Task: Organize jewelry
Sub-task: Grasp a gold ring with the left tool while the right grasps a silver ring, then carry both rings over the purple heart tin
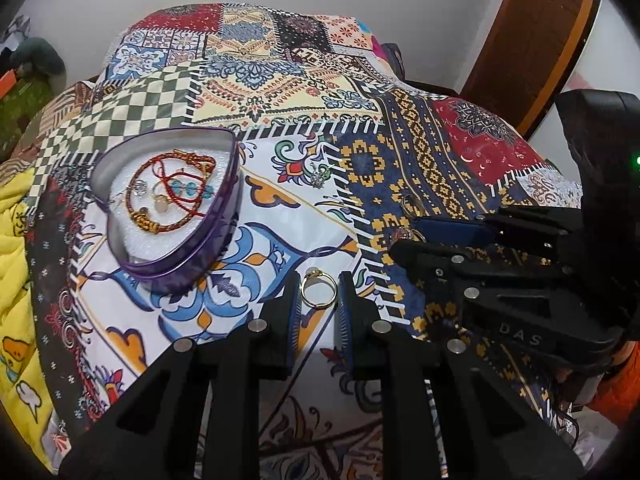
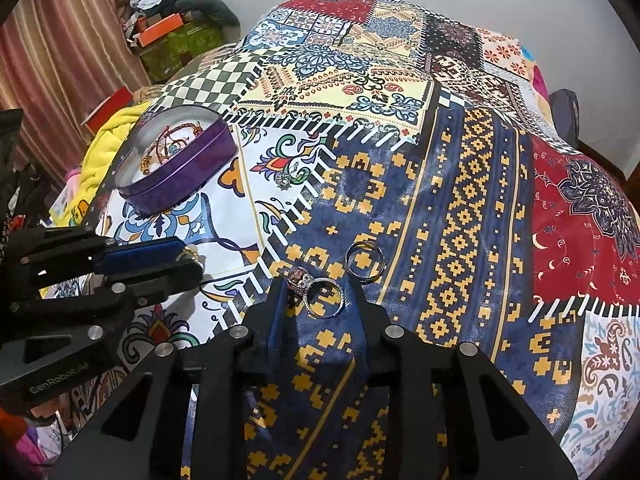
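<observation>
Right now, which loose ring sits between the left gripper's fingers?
The gold ring, lying on the white patch of the cloth between the open left gripper. The silver stone-set ring and the plain dark band lie on the blue patch by the right gripper.

Cloth (image 1: 312,92) is printed patchwork fabric, matt, smooth weave. Tin (image 1: 224,204) is glossy purple metal outside, bare silvery metal inside, with white foam-like padding. Bracelet (image 1: 176,216) in it is braided red cord with gold-tone beads. Gold ring (image 1: 318,288) is polished shiny metal. Silver ring (image 2: 326,296) is bright metal with a stone setting; dark ring (image 2: 365,260) is duller metal. Gripper fingers (image 2: 276,320) are matt black plastic with blue ribbed pads and steel pins. Yellow blanket (image 1: 16,248) looks fleecy.
</observation>
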`<state>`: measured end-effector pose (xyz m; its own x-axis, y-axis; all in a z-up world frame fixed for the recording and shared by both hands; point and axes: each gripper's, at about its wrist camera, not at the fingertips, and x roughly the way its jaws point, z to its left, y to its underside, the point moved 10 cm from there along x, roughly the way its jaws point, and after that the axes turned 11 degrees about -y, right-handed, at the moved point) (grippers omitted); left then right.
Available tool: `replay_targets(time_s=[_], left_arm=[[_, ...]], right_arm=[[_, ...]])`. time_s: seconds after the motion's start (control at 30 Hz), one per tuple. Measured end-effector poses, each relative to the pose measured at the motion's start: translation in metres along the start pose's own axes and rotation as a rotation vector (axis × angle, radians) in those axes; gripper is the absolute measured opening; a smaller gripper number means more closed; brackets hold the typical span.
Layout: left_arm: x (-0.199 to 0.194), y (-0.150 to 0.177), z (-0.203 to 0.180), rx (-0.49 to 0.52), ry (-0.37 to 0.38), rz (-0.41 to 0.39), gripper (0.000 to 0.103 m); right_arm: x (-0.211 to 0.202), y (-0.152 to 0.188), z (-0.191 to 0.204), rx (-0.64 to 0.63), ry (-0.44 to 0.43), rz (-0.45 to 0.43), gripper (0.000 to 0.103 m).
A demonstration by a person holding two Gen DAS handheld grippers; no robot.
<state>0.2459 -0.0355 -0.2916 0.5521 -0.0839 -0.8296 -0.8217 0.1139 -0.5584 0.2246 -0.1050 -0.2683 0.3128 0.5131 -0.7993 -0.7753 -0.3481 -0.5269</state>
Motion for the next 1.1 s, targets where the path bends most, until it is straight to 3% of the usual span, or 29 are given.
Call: replay_targets(time_s=[0.3,0.6,1.1], left_arm=[[-0.03,-0.011,0.01,-0.031,-0.006,-0.056,0.017],[-0.066,-0.02,0.03,-0.067,-0.041,-0.126,0.017],[-0.092,-0.035,0.072,-0.128,-0.098,-0.203,0.017]], right_arm=[[-0.018,-0.003,0.011,-0.016,0.001,-0.02,0.026],[-0.043,-0.032,0.034,-0.065,0.0,-0.095,0.026],[-0.042,-0.072,0.075,-0.156,-0.045,-0.152,0.026]])
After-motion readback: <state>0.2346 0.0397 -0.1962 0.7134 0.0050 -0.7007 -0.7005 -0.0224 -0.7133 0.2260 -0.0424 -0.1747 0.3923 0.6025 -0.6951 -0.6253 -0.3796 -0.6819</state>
